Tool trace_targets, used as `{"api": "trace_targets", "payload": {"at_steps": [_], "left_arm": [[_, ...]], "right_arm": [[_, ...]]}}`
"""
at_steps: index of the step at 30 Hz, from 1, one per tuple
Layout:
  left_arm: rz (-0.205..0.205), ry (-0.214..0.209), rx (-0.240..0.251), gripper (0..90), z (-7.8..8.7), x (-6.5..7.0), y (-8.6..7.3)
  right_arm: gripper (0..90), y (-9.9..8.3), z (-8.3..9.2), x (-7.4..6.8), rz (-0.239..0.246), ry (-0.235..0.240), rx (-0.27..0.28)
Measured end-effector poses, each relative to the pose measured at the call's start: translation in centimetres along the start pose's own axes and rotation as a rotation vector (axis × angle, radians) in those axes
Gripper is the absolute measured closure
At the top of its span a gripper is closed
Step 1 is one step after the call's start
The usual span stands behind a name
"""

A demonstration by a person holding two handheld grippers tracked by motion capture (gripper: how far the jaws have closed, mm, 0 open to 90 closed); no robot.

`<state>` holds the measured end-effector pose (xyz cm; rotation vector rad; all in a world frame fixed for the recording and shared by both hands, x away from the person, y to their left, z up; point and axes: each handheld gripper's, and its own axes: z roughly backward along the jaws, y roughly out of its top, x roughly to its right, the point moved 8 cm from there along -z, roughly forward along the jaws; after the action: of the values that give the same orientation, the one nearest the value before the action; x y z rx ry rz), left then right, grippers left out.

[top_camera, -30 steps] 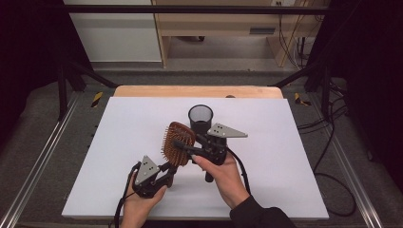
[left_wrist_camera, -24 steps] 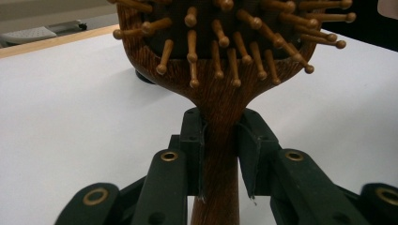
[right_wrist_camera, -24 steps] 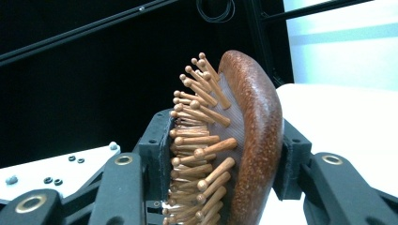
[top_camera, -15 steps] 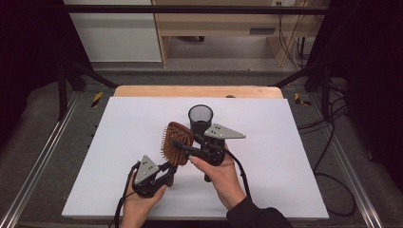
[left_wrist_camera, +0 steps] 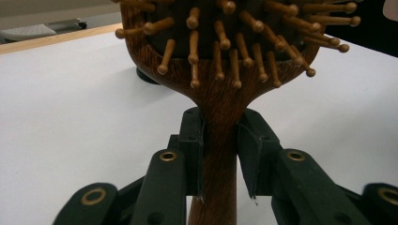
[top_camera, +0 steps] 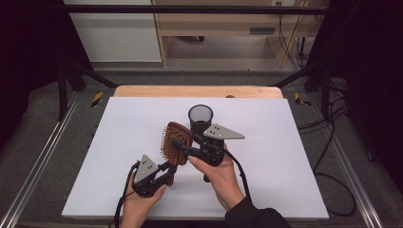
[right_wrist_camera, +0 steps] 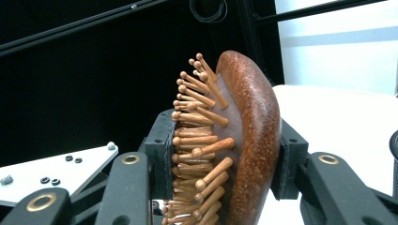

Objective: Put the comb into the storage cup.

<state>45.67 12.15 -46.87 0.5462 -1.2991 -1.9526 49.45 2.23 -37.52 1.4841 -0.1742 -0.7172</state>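
White sheet [top_camera: 285, 156] spread flat over the surface, covering nearly all of it. Strip of bare light wood [top_camera: 195, 91] showing along the far edge, toward the top of the high view. Standing directly on the sheet just above centre frame: a black mesh cup [top_camera: 200, 118], upright, mouth open. Rest of the white sheet bare out to both sides and the lower corners. Dark frame rails [top_camera: 38, 166] flanking the surface at left and right.

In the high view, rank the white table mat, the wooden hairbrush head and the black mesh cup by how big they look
1. White table mat, far the largest.
2. Hairbrush head.
3. Black mesh cup, close to the brush head; partly hidden behind the right gripper, so that order is unsure.
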Motion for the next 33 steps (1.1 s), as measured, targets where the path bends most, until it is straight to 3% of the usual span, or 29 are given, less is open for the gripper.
{"api": "trace_targets", "payload": {"at_steps": [22, 33], "left_arm": [[0.029, 0.002, 0.014, 69.5, 0.0, -0.3, 0.0], [0.05, 0.016, 0.034, 70.5, 0.4, -1.0, 0.3]], "right_arm": [[52.1, 0.2, 0.2, 0.1, -0.003, -0.018, 0.013], [51.9, 0.8, 1.4, 1.6, -0.008, -0.06, 0.039]]}}
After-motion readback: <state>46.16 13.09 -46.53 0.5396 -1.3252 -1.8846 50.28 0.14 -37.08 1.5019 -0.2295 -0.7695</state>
